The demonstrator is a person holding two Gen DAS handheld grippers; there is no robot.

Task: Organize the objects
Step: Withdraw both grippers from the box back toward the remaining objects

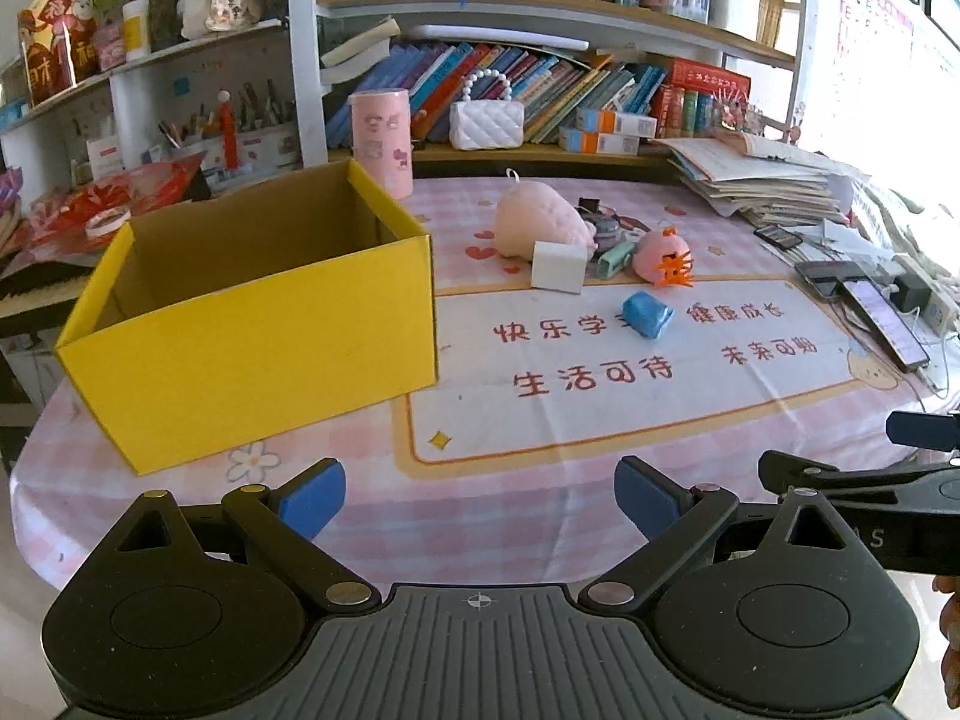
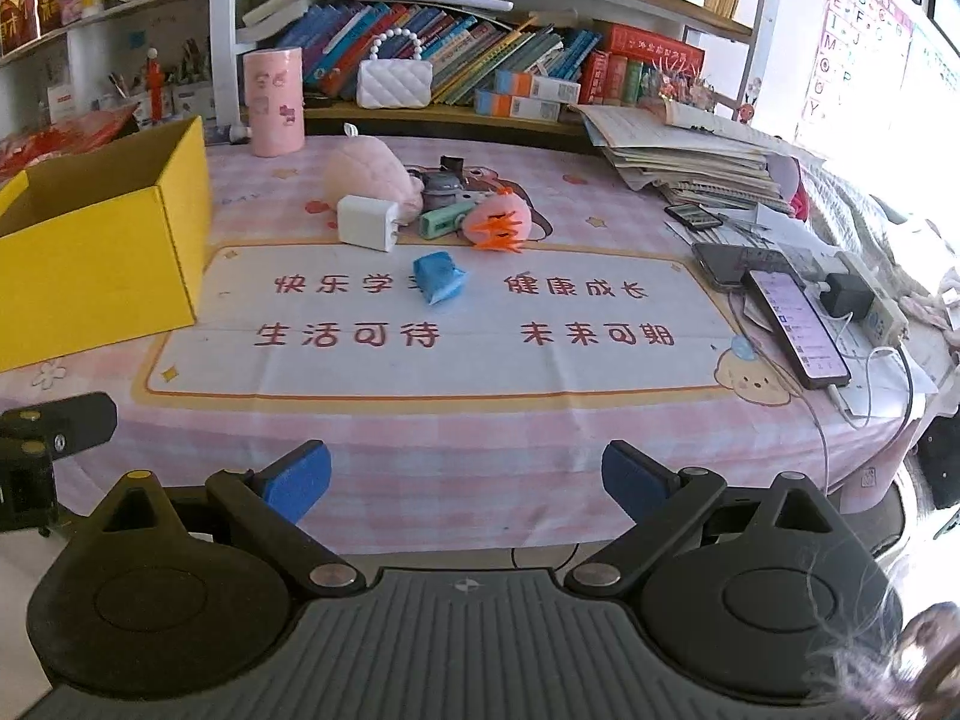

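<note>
Here, both tongs are spread wide with nothing between the blue pads. The left tongs [image 1: 480, 501] hang over the near edge of the table [image 1: 336, 480], with the yellow box [image 1: 252, 324] just ahead on their left. The right tongs [image 2: 467, 483] hang over the same near edge, further right. A bit of the right tongs shows at the right side of the left view, so the two sit side by side.

The nearest thing to pick up looks like the blue packet [image 2: 438, 277]. It lies alone in the middle of the table, straight ahead of the right tongs and ahead-right of the left ones. So the right hand seems nearer to it. Its long side runs slanted, from far-left to near-right. It is small, shiny and crinkly.

Behind it, toward the far edge, sits a bunch: a white charger [image 2: 366, 222], a pink plush [image 2: 369, 177], a green thing [image 2: 443, 221] and a pink toy [image 2: 501, 219] with orange spikes. The box looks empty, so the sorting may be just starting.
</note>
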